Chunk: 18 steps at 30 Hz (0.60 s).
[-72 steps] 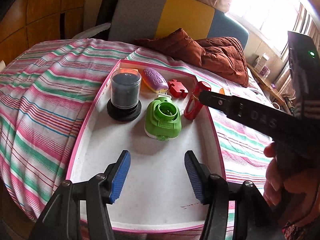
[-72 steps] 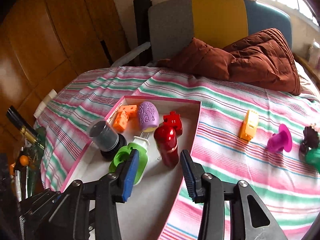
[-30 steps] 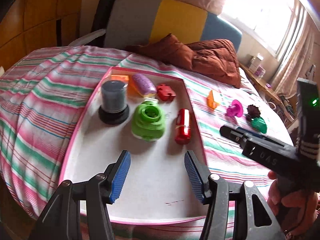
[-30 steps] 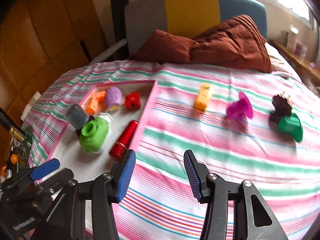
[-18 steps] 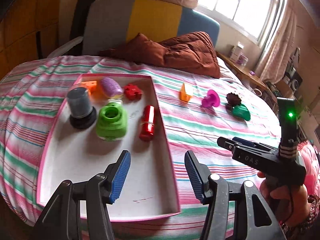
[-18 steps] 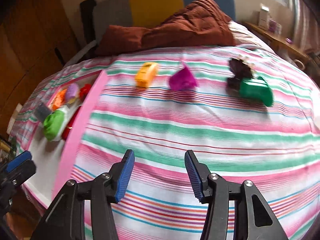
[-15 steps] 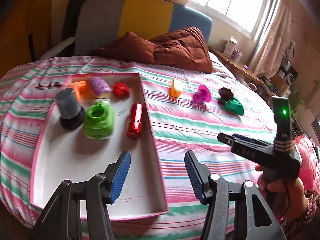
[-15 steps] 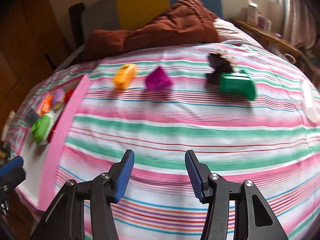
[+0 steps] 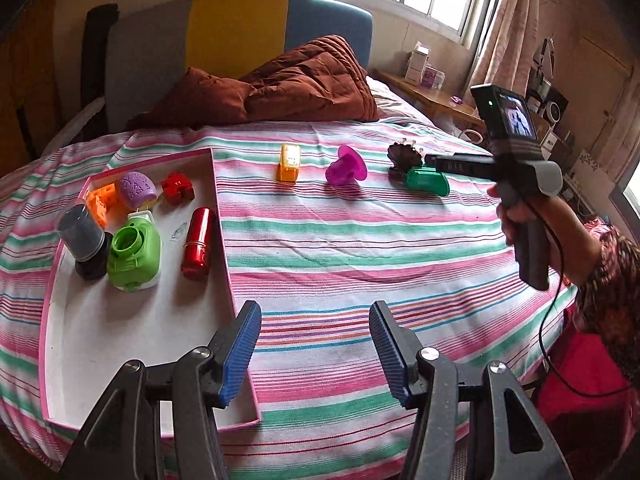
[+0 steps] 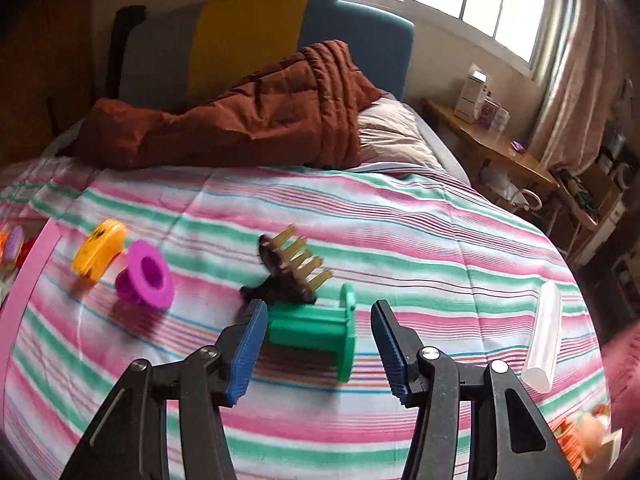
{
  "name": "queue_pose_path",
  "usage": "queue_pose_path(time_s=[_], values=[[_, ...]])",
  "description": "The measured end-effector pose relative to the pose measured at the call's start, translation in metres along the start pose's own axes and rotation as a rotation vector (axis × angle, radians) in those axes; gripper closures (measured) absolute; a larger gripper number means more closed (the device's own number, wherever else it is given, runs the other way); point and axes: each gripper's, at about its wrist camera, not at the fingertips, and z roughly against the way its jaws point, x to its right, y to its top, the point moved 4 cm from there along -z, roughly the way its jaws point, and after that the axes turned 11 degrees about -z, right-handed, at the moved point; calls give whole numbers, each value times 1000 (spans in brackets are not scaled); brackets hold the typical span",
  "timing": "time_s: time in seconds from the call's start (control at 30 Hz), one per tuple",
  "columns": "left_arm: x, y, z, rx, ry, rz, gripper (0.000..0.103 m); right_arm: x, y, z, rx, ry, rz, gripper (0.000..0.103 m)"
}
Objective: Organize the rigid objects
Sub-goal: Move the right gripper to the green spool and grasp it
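While the right tool [image 10: 316, 344] stood spread and empty, the green spool [image 10: 316, 332] lay sideways, its left end hidden behind one pad.

Bright window [image 10: 452, 4] glare, fisheye-warped, blurred edges

Far ahead of the tool, a rumpled brown quilt [image 10: 256, 120] lies against a grey, yellow and blue headboard [image 10: 240, 40]. Ahead to its right, a wooden side table [image 10: 492, 156] bearing small boxes stands below a curtained window [image 10: 460, 4]
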Motion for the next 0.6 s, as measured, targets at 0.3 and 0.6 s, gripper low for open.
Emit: queue_pose_path(time_s=[0.3,0.6], values=[[-4,2,-4,-11,13,16,46,69,-6,-40,-130,48,-376,51],[7,3,-15,-33,-17,3,46,130,-41,-34,-169,-4,-478,51]])
